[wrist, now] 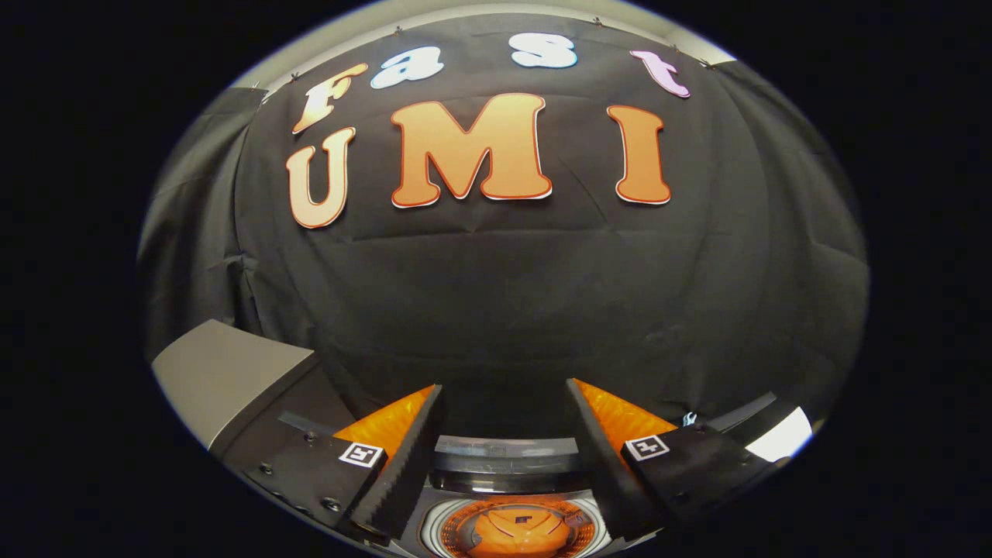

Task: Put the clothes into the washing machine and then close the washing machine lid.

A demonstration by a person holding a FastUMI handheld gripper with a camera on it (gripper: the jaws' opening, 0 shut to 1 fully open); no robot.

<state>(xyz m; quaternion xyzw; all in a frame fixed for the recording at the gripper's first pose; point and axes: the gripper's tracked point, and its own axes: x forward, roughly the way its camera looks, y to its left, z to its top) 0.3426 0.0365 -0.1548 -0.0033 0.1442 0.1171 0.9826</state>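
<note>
Ahead of you the black cloth wall (504, 294) closes off the far side, with open room between it and your gripper (504, 391). To your near left a grey slab (221, 372), the raised lid by the look of it though you cannot be sure, stands tilted beside the left finger. On the right a pale surface (783, 438) shows past the right finger. Your jaws are spread wide and hold nothing. The washing machine (508, 465) lies below, between the fingers, its drum open, with something orange (515, 531) inside; whether that is clothing you cannot tell.
</note>
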